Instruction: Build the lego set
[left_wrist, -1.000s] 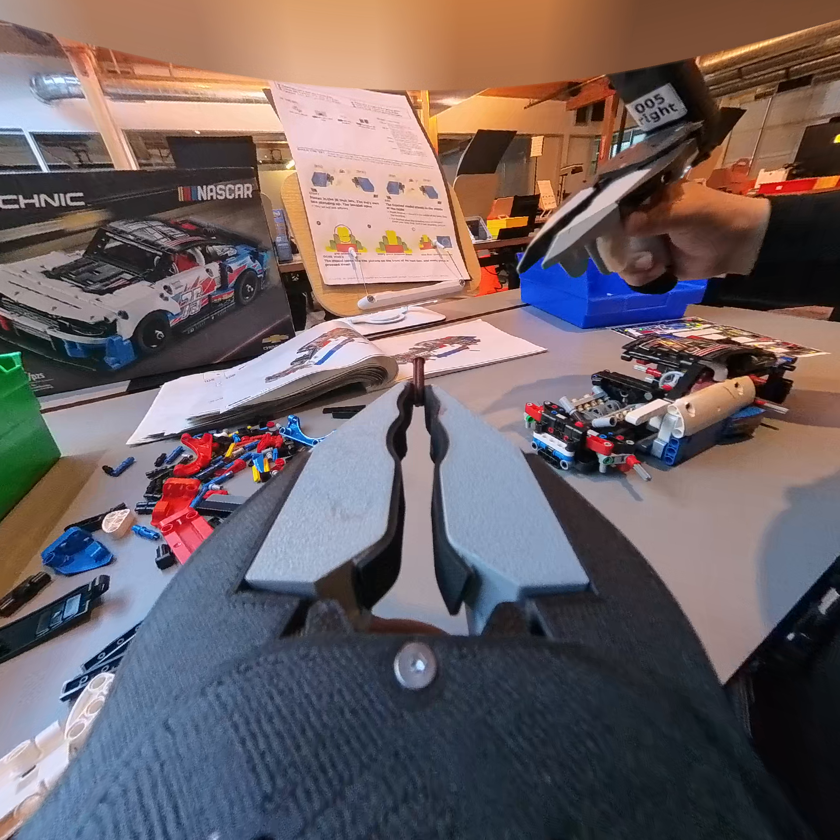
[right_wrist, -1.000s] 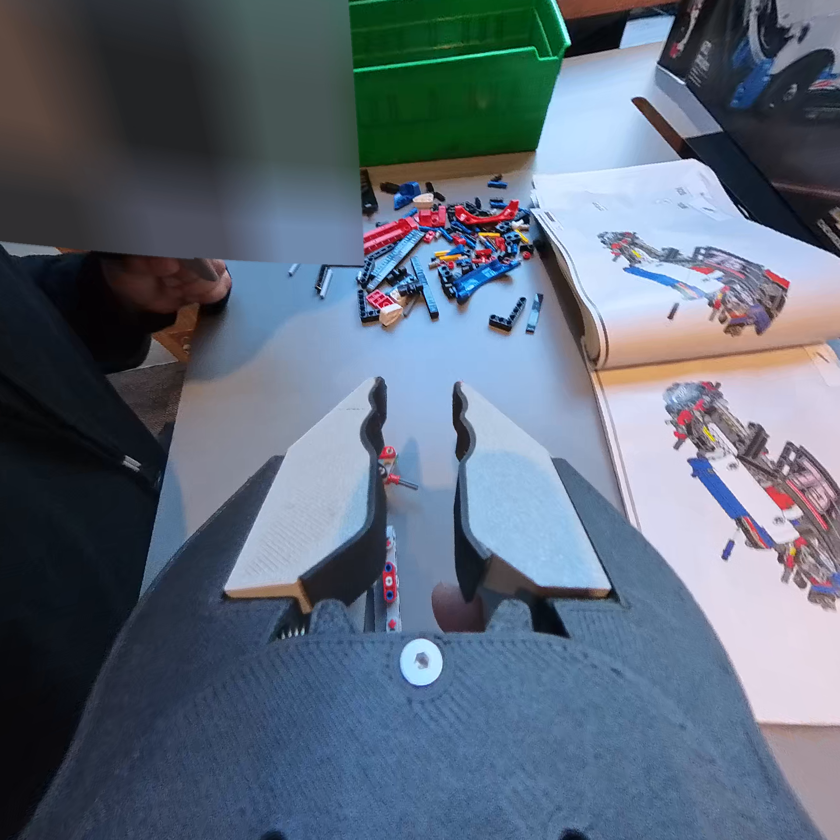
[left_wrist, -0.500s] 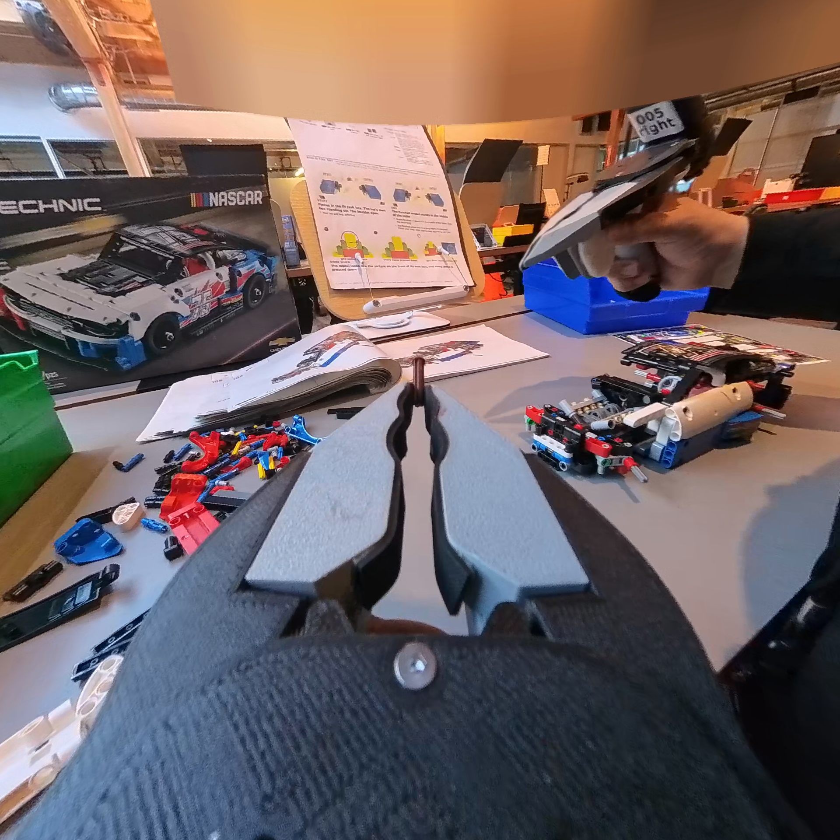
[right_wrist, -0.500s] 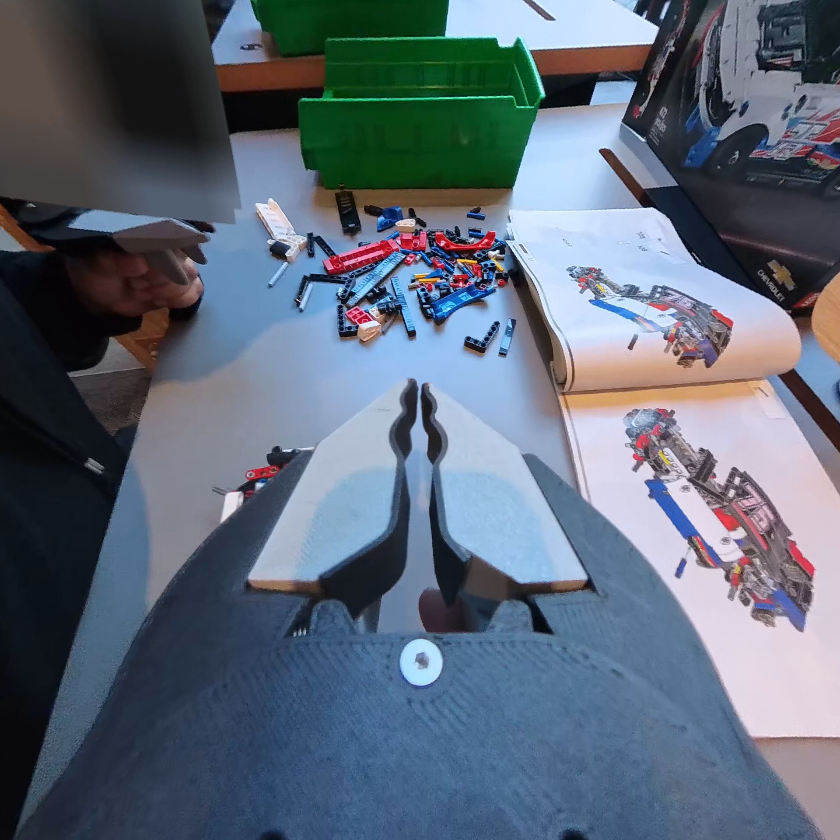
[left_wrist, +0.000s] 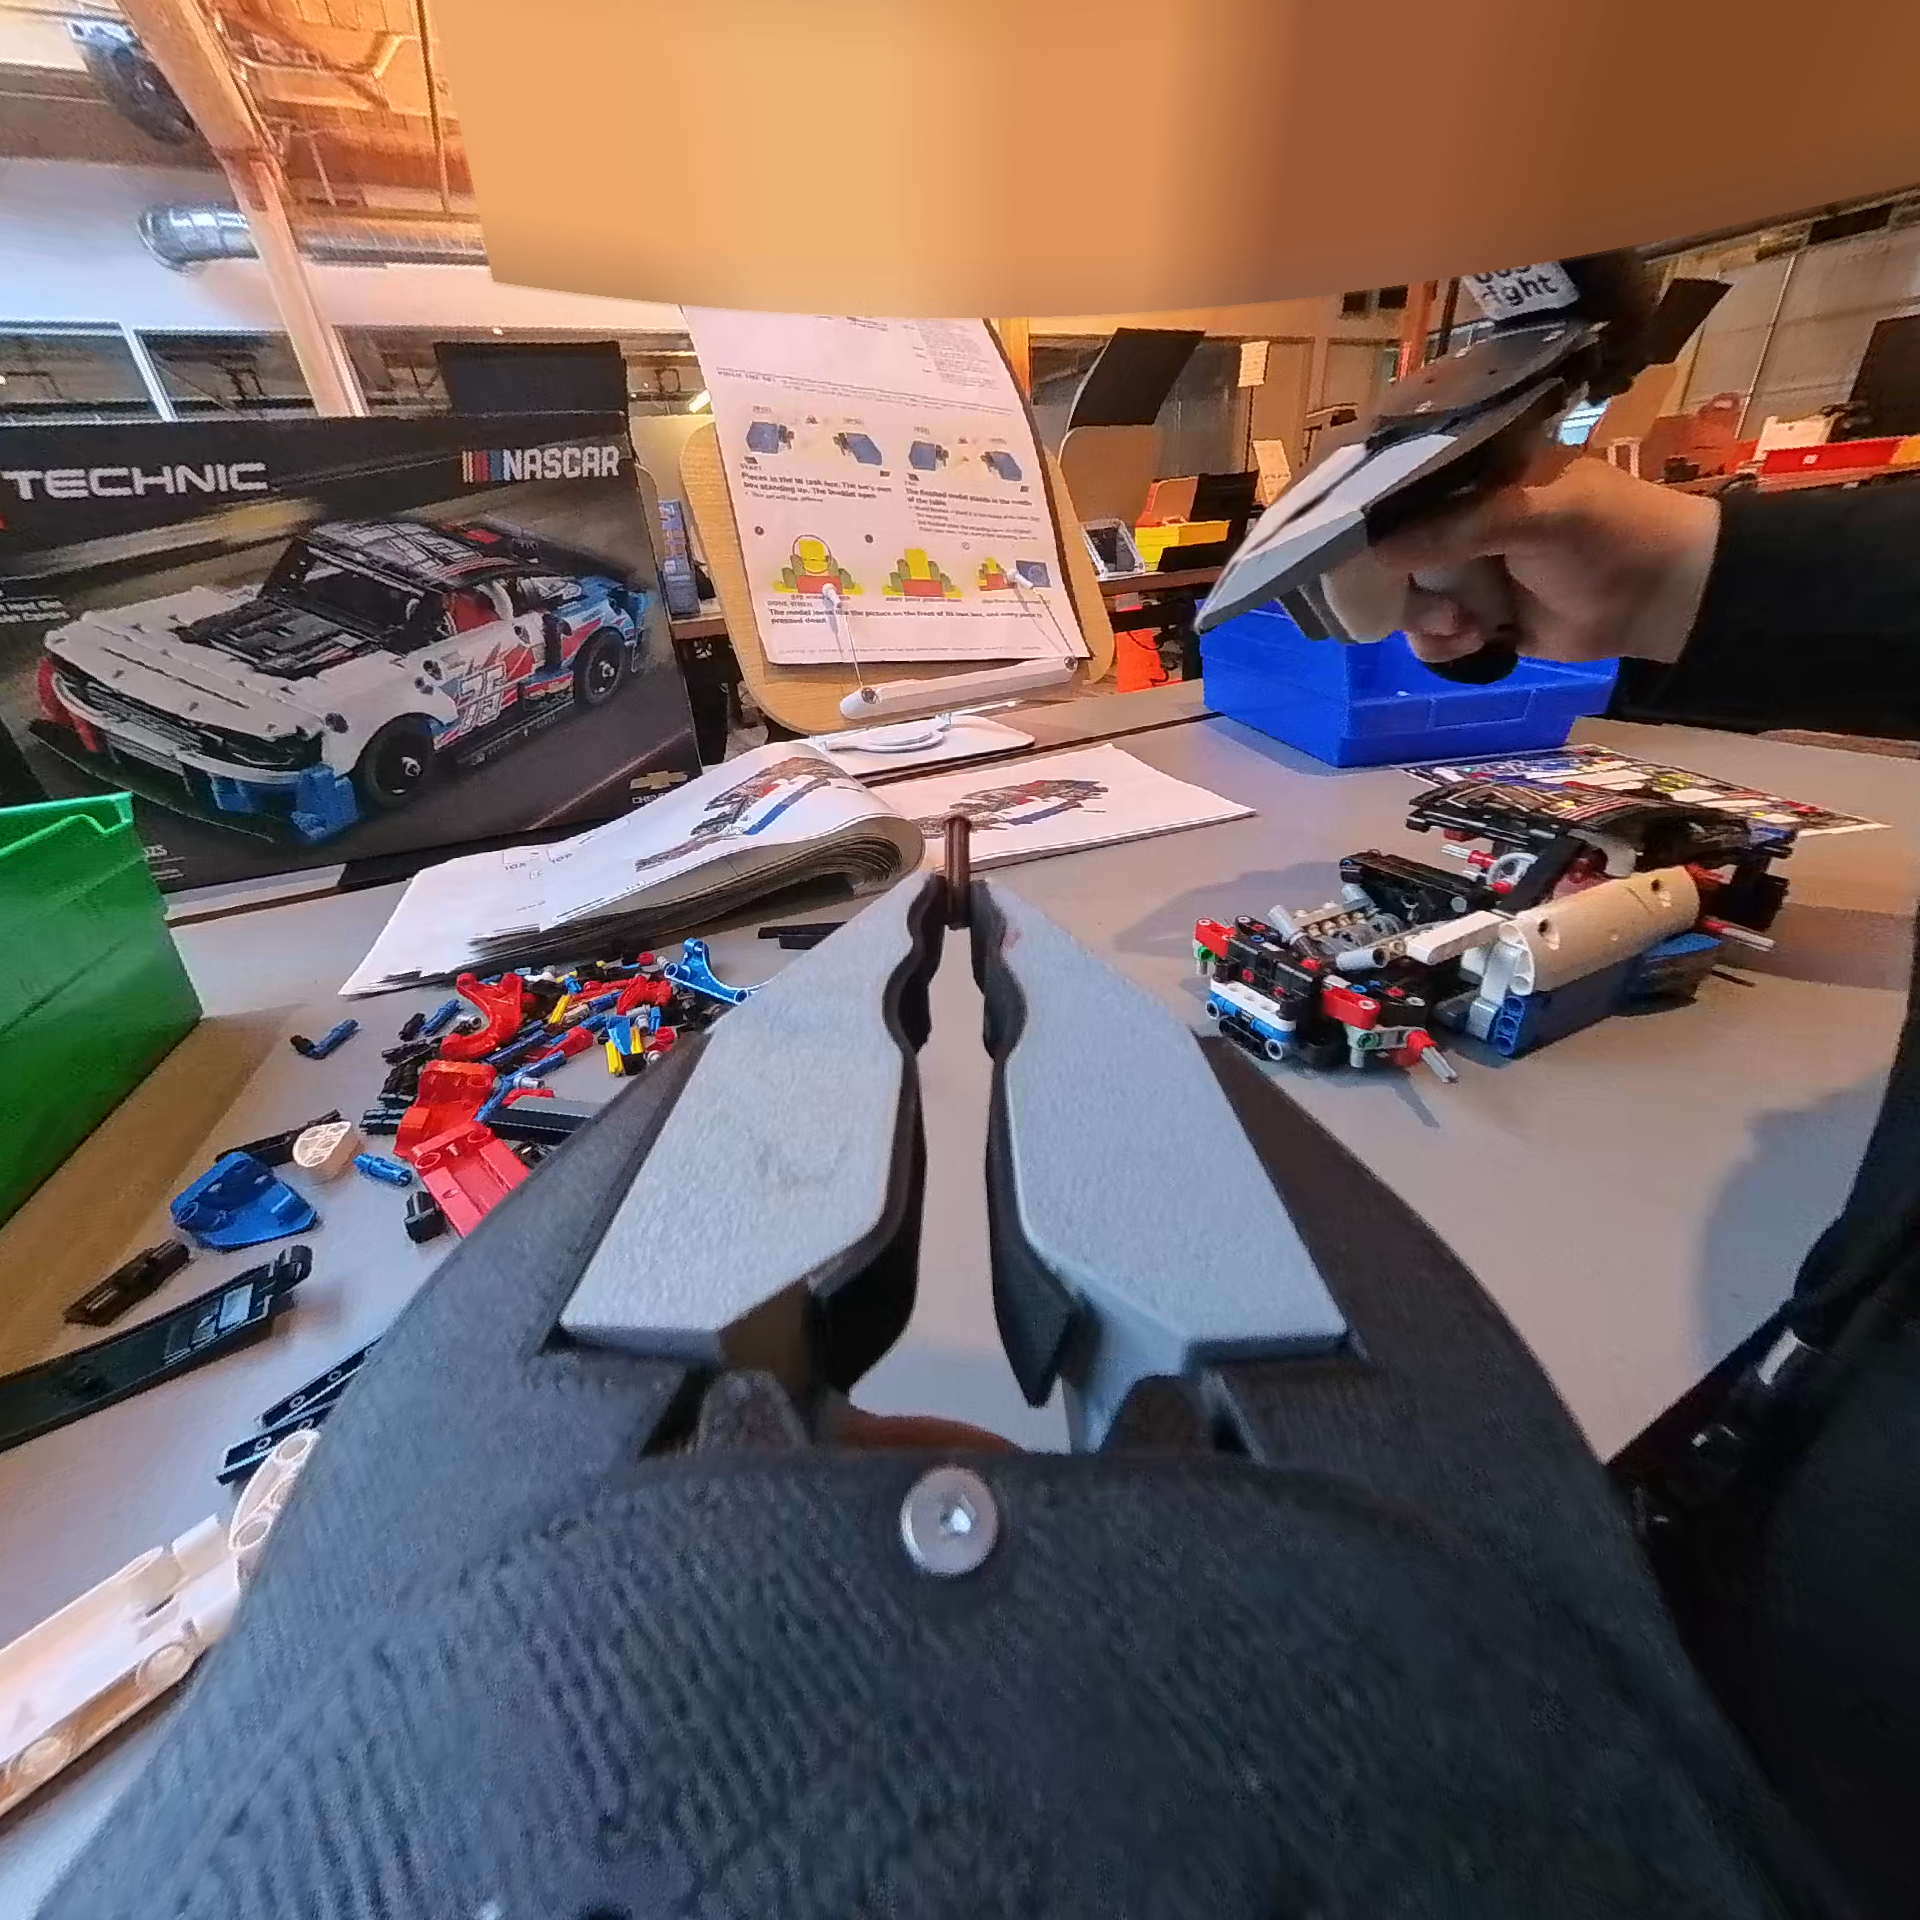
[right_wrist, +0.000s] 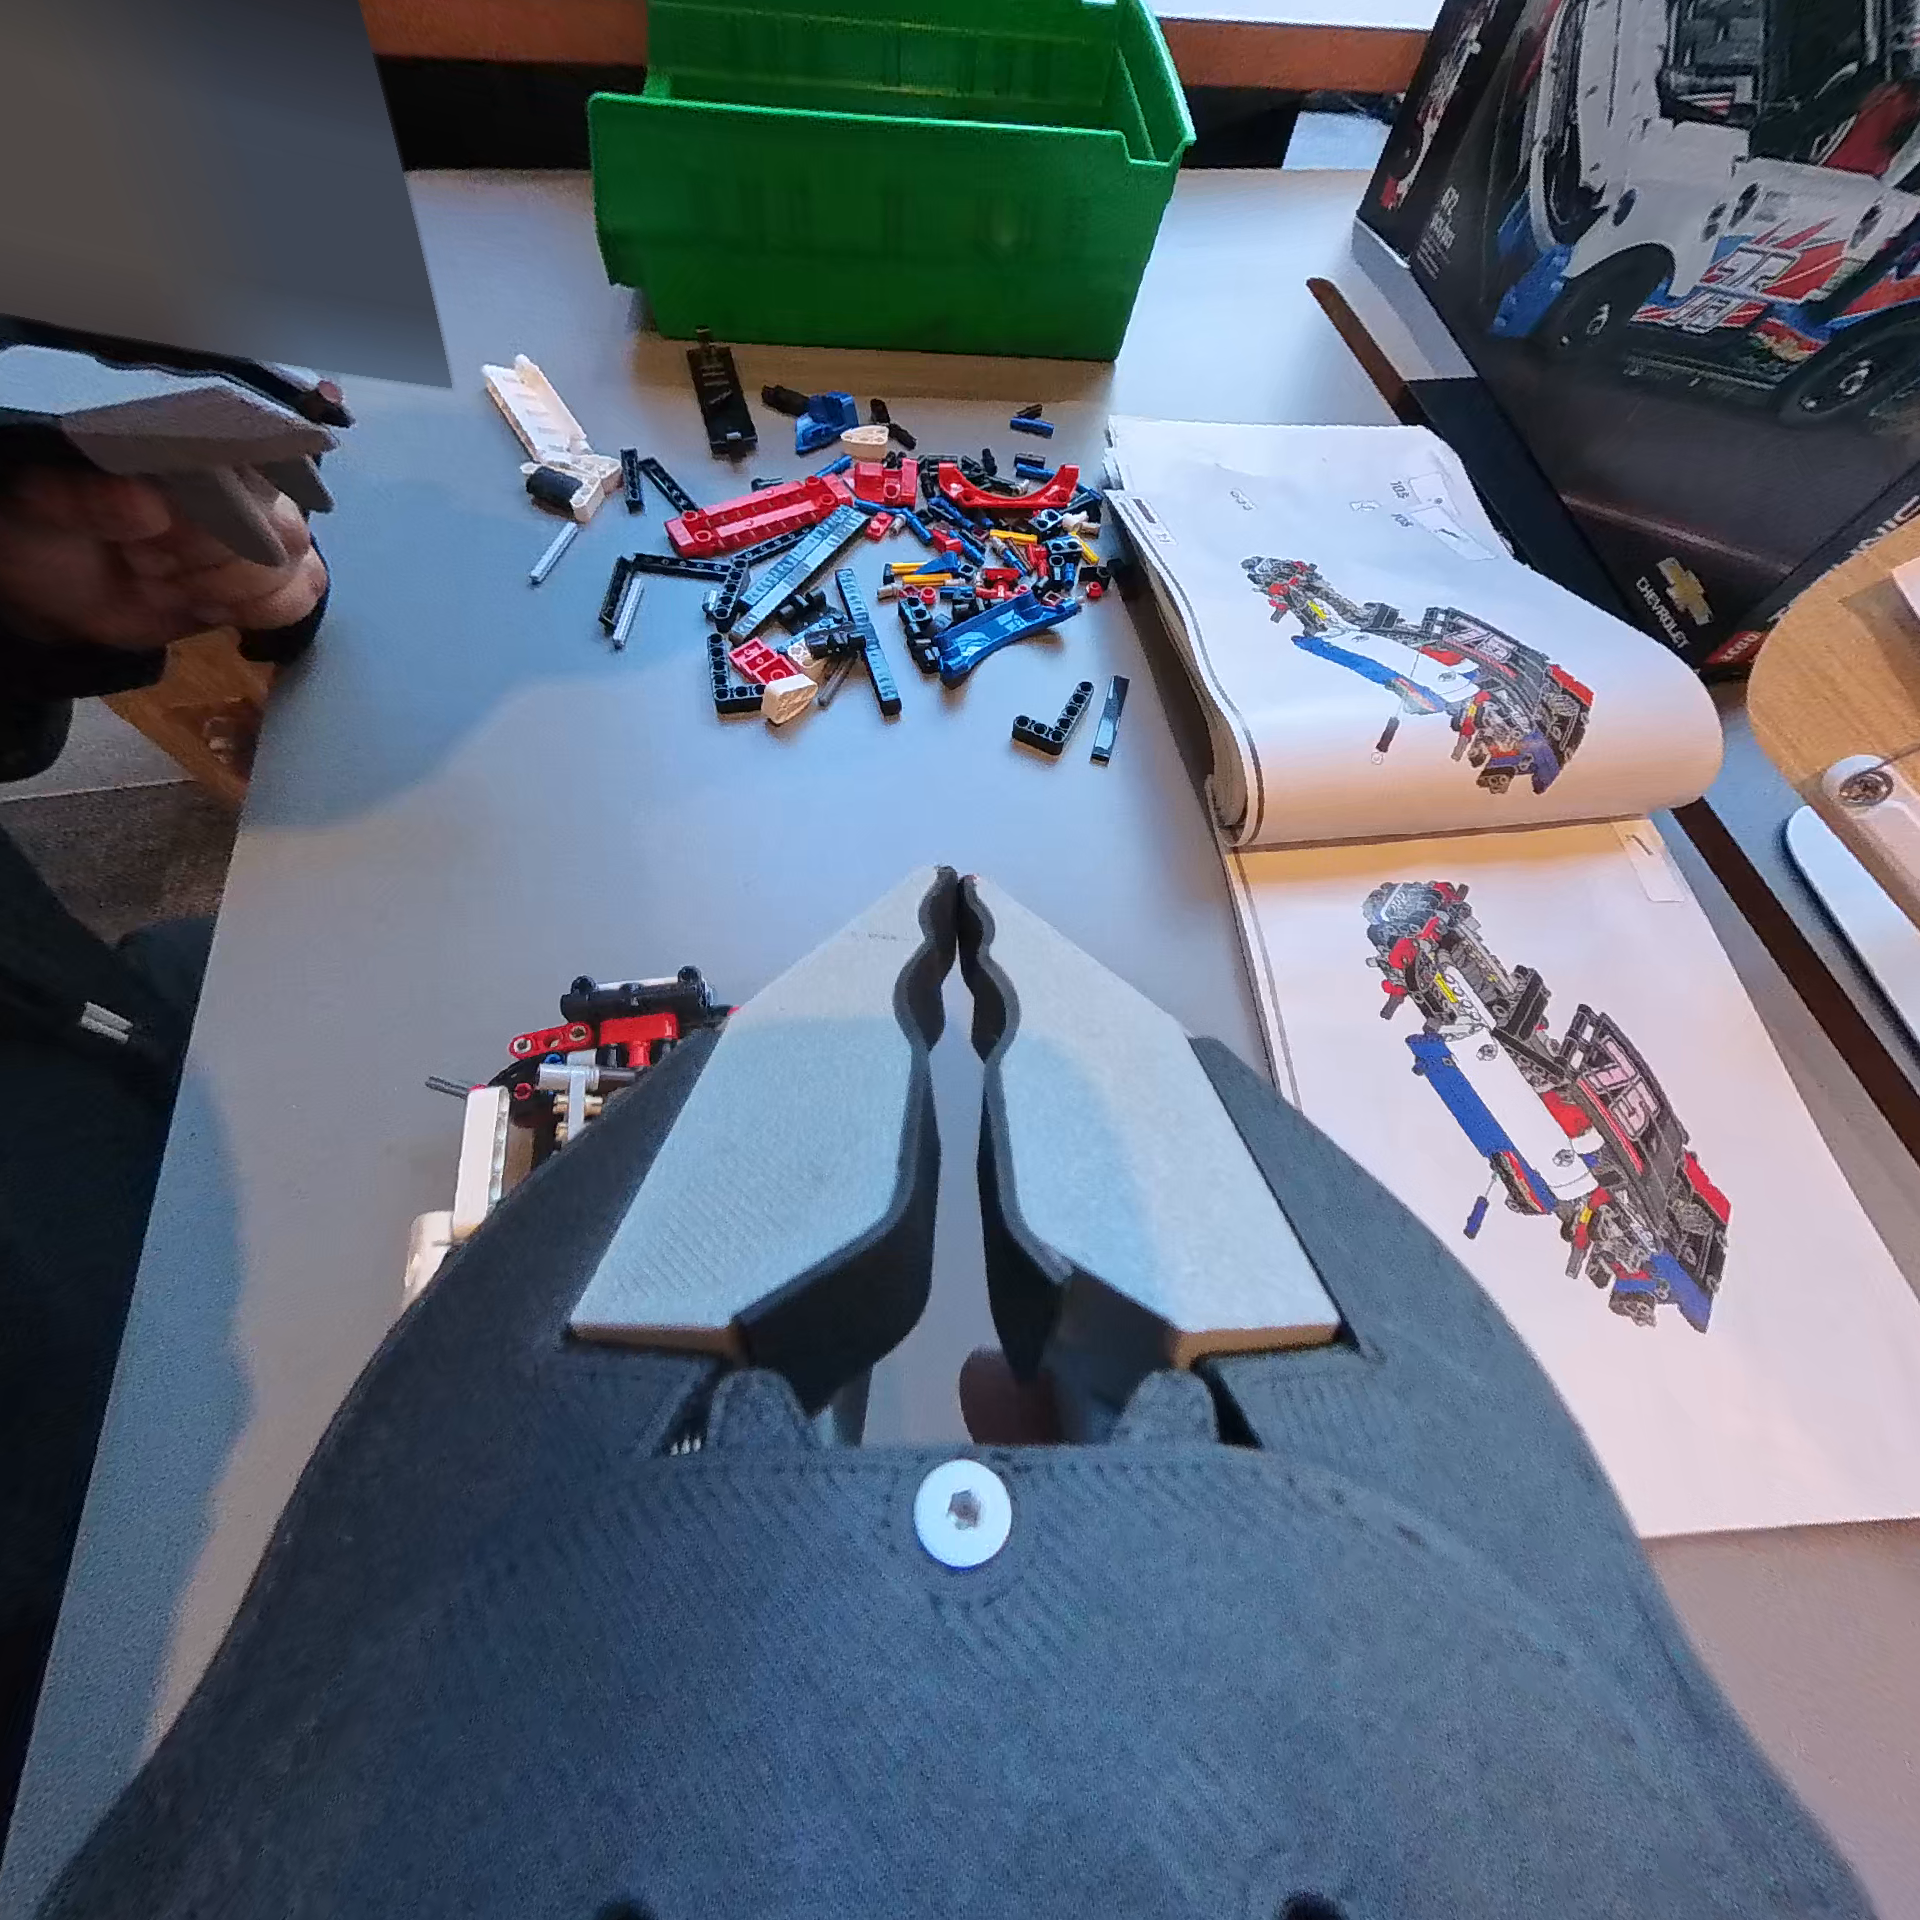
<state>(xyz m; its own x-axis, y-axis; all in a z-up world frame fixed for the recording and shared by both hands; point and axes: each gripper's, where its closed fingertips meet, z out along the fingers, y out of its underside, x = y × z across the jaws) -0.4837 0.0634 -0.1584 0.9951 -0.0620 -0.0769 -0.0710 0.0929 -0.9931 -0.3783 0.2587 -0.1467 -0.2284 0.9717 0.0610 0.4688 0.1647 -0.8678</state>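
Left wrist view: the half-built car model sits on the grey table, off to the right of the left gripper, black frame with red, blue and white parts and a pale cylinder along its side. That gripper pinches a small dark pin upright at its very tips, above the table. Held up in the air over the model is the right gripper, gripped by a hand; its fingers are pressed together, tips touching (the right wrist view shows this plainly, with nothing seen between them). To the left lies the loose pile of parts, red, blue, black and yellow. Just behind the pile is the open instruction booklet, and behind that the set's box stands upright. A green bin sits at the far left, a blue bin beyond the model.
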